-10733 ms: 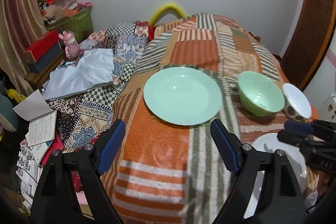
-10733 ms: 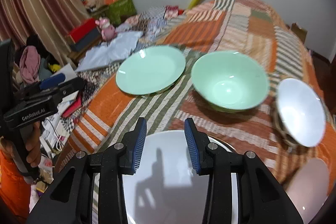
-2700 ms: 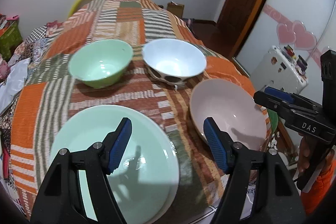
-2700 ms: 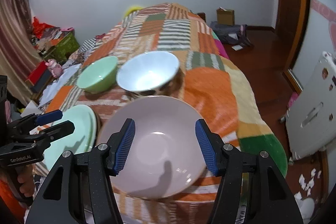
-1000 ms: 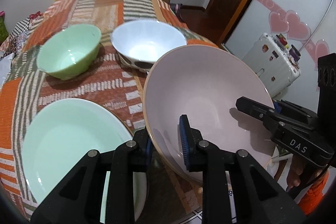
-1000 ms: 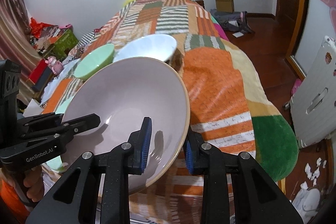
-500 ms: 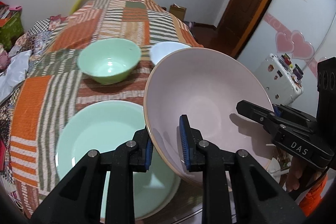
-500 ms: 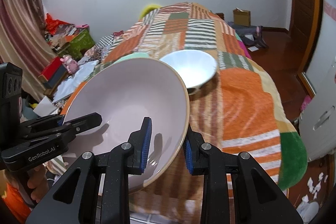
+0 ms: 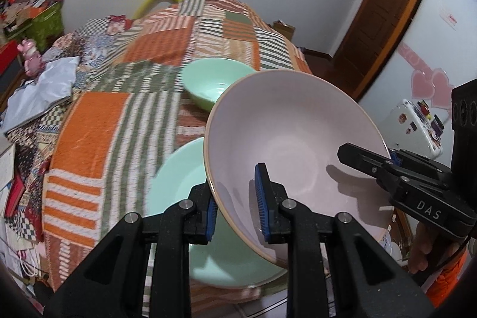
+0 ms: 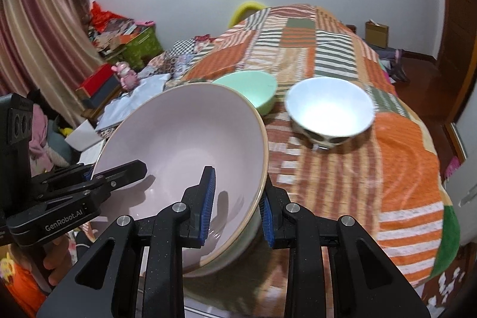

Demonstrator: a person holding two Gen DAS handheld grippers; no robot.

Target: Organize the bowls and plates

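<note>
Since a moment ago the pink bowl (image 9: 295, 139) has swung left over the mint-green plate (image 9: 182, 178), pinched at opposite rims by the left hand-held gripper (image 9: 235, 198) and right hand-held gripper (image 10: 235, 198). It is smooth, pale pink with a tan rim, tilted above the bed (image 9: 98, 121); beyond stand a mint-green bowl (image 10: 253, 88) and white bowl (image 10: 329, 106).

The pink bowl (image 9: 293, 139) hides most of the green plate (image 9: 179, 169). It also covers part of the green bowl (image 9: 208, 82).
</note>
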